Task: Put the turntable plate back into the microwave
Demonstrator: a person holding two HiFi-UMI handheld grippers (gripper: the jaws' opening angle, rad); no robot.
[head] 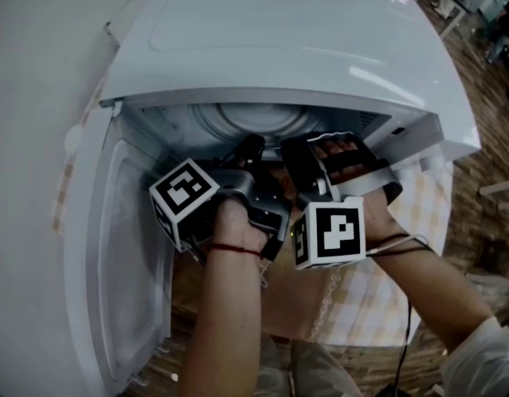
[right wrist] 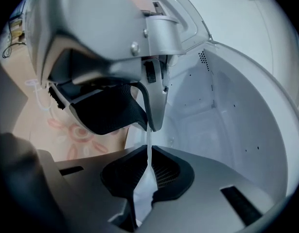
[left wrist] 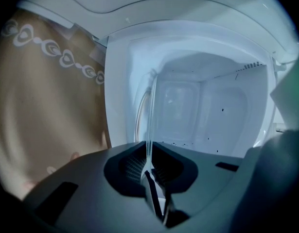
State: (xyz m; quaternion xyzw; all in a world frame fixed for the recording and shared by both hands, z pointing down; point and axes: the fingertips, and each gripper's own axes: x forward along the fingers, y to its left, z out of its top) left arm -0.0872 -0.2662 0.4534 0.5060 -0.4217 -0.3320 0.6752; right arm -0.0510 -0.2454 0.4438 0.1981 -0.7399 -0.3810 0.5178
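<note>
The white microwave (head: 304, 40) stands with its door (head: 113, 255) swung open to the left. Both grippers reach into its mouth, side by side. The glass turntable plate (head: 247, 121) shows as pale rings just inside the cavity. In the left gripper view the plate (left wrist: 150, 110) runs edge-on as a thin clear line into the left gripper (left wrist: 149, 168), which is shut on its rim. The right gripper (right wrist: 149, 169) is shut on the same rim (right wrist: 149, 149), close below the left gripper (right wrist: 150, 123). In the head view the left gripper (head: 247, 151) and right gripper (head: 337, 149) are partly hidden under the microwave's top.
The cavity's white walls (left wrist: 207, 110) surround the plate, and its floor is hidden. A checked cloth (head: 378, 288) covers the surface under the microwave. A patterned beige cloth (left wrist: 47, 96) lies left of the opening. Wooden floor (head: 486, 139) shows at the right.
</note>
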